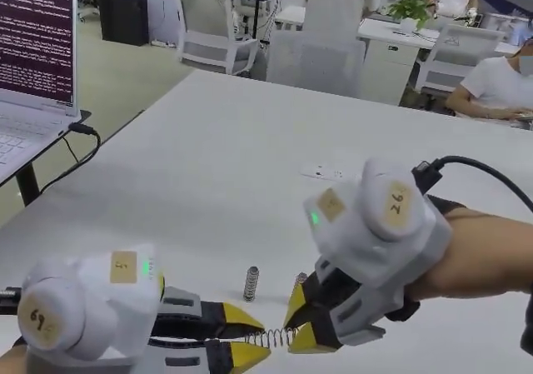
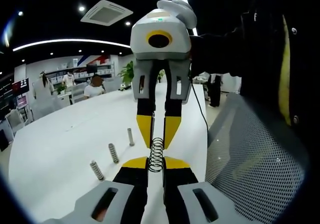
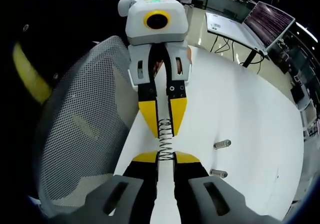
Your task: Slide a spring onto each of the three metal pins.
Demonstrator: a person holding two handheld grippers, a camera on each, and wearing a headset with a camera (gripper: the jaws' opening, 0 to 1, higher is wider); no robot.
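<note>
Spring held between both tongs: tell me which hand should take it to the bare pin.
Right, probably. Both grip the spring, but the bare pin stands beside the right tongs, farther from the left tongs.

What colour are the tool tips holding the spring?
Yellow; clearest in the right gripper view, on the right tool and left tool pinching the spring.

Left gripper [image 1: 258, 339] facing right gripper [image 1: 294, 331], tips nearly meeting, jaws clamped

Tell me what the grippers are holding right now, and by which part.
One spring, held between them: the left gripper pinches one end, the right gripper the other.
</note>
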